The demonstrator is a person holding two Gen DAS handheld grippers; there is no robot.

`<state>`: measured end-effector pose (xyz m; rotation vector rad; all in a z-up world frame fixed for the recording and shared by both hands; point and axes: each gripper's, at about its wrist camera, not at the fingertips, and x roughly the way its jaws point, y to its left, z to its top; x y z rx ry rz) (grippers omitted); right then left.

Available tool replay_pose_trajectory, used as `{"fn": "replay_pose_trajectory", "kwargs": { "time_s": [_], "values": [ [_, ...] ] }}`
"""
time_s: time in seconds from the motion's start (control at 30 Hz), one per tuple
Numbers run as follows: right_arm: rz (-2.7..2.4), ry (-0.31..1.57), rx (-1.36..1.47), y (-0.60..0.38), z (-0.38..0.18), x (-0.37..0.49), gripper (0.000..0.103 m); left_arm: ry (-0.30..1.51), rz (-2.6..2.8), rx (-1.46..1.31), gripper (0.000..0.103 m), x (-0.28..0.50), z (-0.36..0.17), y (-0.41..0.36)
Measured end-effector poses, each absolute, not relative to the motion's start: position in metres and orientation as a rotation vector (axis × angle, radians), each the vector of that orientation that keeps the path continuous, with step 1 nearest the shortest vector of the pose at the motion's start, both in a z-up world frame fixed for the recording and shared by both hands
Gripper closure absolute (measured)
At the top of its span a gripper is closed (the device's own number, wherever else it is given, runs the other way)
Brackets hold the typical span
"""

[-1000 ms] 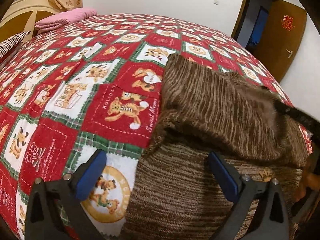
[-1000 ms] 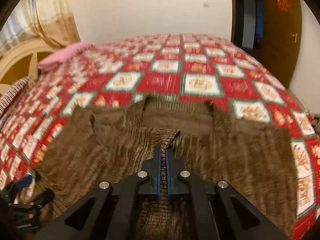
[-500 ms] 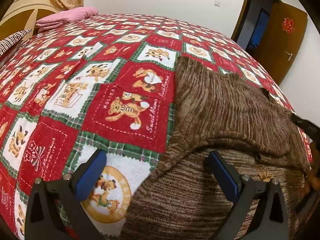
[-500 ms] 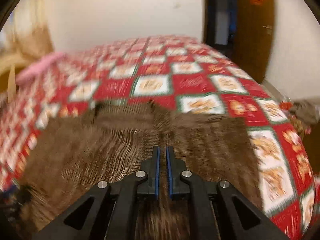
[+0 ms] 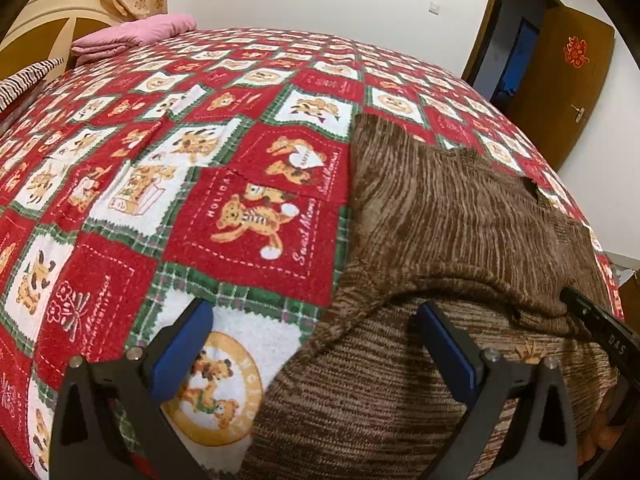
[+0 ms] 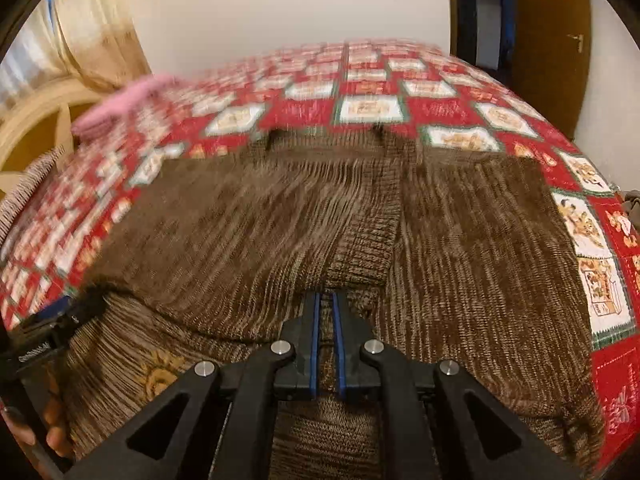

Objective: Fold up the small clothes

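A brown striped knit sweater [image 6: 460,240] lies on the bed, its left sleeve folded across the body. In the right wrist view my right gripper [image 6: 326,308] is shut on the sleeve cuff [image 6: 360,256], low over the sweater's middle. In the left wrist view the sweater [image 5: 440,220] fills the right half. My left gripper [image 5: 316,340] is open and empty over the sweater's left edge, one finger over the quilt, one over the knit. The right gripper also shows at that view's right edge [image 5: 600,328].
The bed is covered by a red, white and green teddy-bear quilt [image 5: 180,160]. A folded pink cloth [image 5: 132,34] lies at the far left by the headboard. A brown door [image 5: 560,80] and doorway stand at the right.
My right gripper has carried the sleeve cuff across and down onto the sweater's body. The folded sleeve now lies flatter. My left gripper has stayed in place, open.
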<state>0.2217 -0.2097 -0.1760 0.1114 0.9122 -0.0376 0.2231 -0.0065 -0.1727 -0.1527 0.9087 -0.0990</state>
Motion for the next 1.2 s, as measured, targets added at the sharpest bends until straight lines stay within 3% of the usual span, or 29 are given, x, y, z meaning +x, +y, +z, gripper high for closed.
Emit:
{"fn": "replay_pose_trajectory", "kwargs": {
  "time_s": [0.2, 0.37, 0.4, 0.43, 0.5, 0.53, 0.77, 0.87, 0.97, 1.2],
  "values": [
    [-0.060, 0.982, 0.153, -0.220, -0.163, 0.184, 0.096, 0.907, -0.147, -0.163, 0.000, 0.220, -0.171, -0.003],
    [-0.116, 0.793, 0.173, -0.238, -0.114, 0.080, 0.095, 0.895, -0.249, -0.094, 0.000, 0.184, -0.162, 0.003],
    [-0.128, 0.760, 0.179, -0.243, -0.104, 0.056, 0.086, 0.891, -0.262, -0.097, 0.000, 0.175, -0.160, 0.004],
    [-0.132, 0.745, 0.184, -0.246, -0.097, 0.042, 0.063, 0.888, -0.283, -0.108, 0.000, 0.164, -0.158, 0.008],
    [-0.151, 0.698, 0.197, -0.255, -0.083, 0.004, 0.027, 0.891, -0.337, -0.125, 0.000, 0.140, -0.154, 0.016],
    [-0.169, 0.676, 0.197, -0.260, -0.077, -0.020, 0.025, 0.884, -0.362, -0.118, 0.000, 0.123, -0.151, 0.023],
    [-0.128, 0.802, 0.226, -0.265, -0.089, -0.090, 0.027, 0.868, -0.475, -0.078, 0.000, 0.050, -0.133, 0.046],
    [-0.071, 0.876, 0.210, -0.252, -0.105, -0.102, 0.032, 0.886, -0.513, -0.078, 0.000, 0.026, -0.133, 0.049],
    [-0.055, 0.994, 0.126, -0.231, -0.128, -0.097, 0.045, 0.904, -0.532, -0.066, 0.000, 0.007, -0.135, 0.046],
    [-0.125, 1.100, 0.155, -0.232, -0.165, -0.112, 0.045, 0.932, -0.484, 0.145, 0.000, -0.022, -0.138, 0.039]
  ]
}}
